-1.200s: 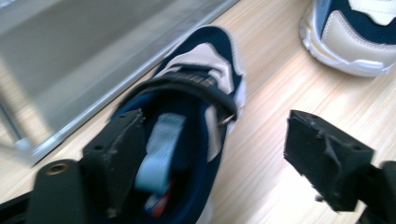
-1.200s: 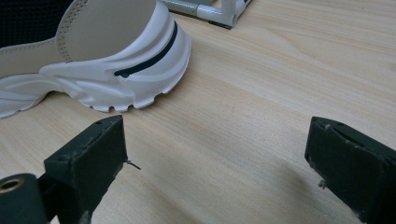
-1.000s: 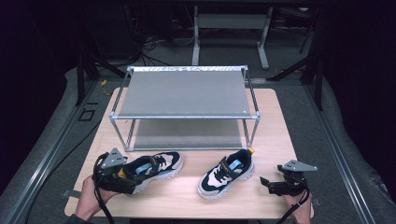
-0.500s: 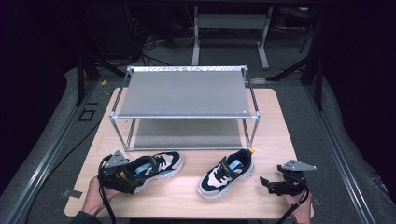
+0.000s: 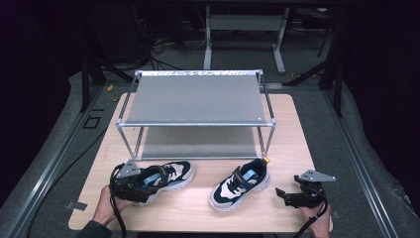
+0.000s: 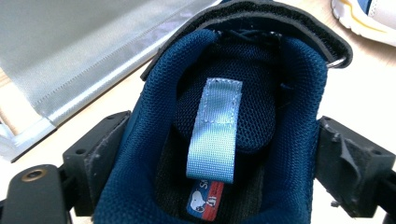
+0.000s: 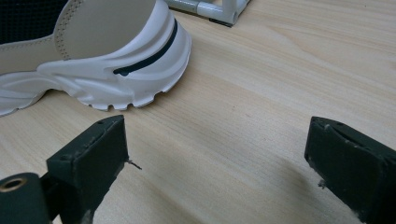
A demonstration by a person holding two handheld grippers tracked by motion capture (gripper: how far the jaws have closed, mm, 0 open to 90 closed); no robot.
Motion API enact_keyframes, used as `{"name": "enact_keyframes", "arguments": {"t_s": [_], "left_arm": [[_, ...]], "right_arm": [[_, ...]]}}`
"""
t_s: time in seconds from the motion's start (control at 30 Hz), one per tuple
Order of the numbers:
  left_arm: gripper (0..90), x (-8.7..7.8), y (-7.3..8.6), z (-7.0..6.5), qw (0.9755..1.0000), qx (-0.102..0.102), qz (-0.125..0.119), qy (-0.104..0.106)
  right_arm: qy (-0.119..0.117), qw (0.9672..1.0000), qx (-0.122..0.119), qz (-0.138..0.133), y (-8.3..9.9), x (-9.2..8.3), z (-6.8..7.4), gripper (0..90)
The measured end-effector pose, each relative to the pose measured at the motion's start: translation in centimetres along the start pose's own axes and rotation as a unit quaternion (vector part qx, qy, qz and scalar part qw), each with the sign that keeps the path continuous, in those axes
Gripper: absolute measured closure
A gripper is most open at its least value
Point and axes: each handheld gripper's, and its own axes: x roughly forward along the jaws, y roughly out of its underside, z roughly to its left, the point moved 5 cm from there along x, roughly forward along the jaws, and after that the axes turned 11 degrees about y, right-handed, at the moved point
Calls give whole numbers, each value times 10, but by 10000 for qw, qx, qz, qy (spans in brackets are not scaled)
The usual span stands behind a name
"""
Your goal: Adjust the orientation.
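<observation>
The left gripper seemingly clasps the heel of the left sneaker, toe pointing right along the tabletop; the right gripper gapes empty.

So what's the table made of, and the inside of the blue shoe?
The table looks like pale wood with a matte finish: fine grain lines run across it. The blue shoe seems lined with soft woven mesh fabric, showing tiny holes, plus a shiny ribbon-like pull loop.

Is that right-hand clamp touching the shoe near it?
Apart. The right gripper view shows bare wooden table between the open right gripper and the white-soled shoe's heel.
</observation>
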Motion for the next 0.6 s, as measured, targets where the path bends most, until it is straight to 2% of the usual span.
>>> {"name": "enact_keyframes", "arguments": {"t_s": [0.1,0.27,0.6], "left_arm": [[146,0,0,0,10000,19,43,-5],[201,-2,1,0,10000,-22,-35,32],[268,-4,0,0,9998,162,-25,80]], "right_arm": [[11,10000,-13,0,0,0,0,57],[16,10000,0,-13,0,-1,0,59],[11,10000,45,-65,0,-1,-1,64]]}}
